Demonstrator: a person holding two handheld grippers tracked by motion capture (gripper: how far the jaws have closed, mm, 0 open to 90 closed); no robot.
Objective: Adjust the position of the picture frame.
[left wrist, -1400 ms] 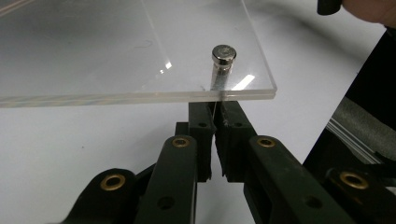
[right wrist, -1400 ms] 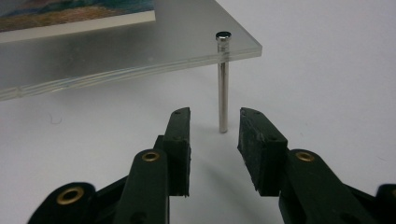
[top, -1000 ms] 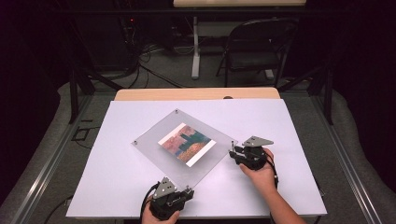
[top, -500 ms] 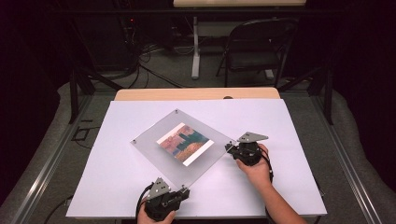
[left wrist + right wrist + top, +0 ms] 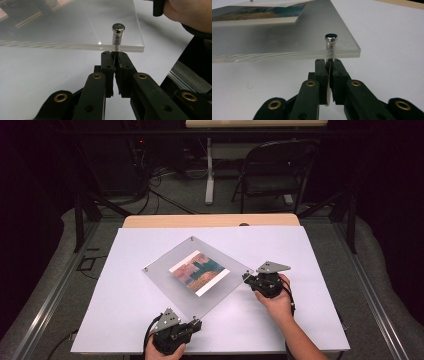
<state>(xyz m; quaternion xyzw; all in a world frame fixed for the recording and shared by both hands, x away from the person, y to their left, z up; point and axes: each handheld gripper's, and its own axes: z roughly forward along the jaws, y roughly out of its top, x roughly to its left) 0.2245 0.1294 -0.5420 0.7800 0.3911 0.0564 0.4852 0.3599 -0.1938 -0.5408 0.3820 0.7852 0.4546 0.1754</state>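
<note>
We see the acrylic frame (image 5: 197, 276) lying mid-bench (image 5: 310, 250). Our left tool (image 5: 196, 324) is clenched at the frame's near corner standoff (image 5: 118, 33), our right tool (image 5: 246, 276) clenched at its right corner.

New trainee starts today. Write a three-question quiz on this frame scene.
1. True or false: the left gripper stands wide open.
2. Seen from above, which corner of the frame does the right gripper point at? A near, B right, C far.
3. Fill in: a metal ___ passes through the frame corner just above the right gripper.
Key: 1 false; 2 B; 3 bolt.
</note>
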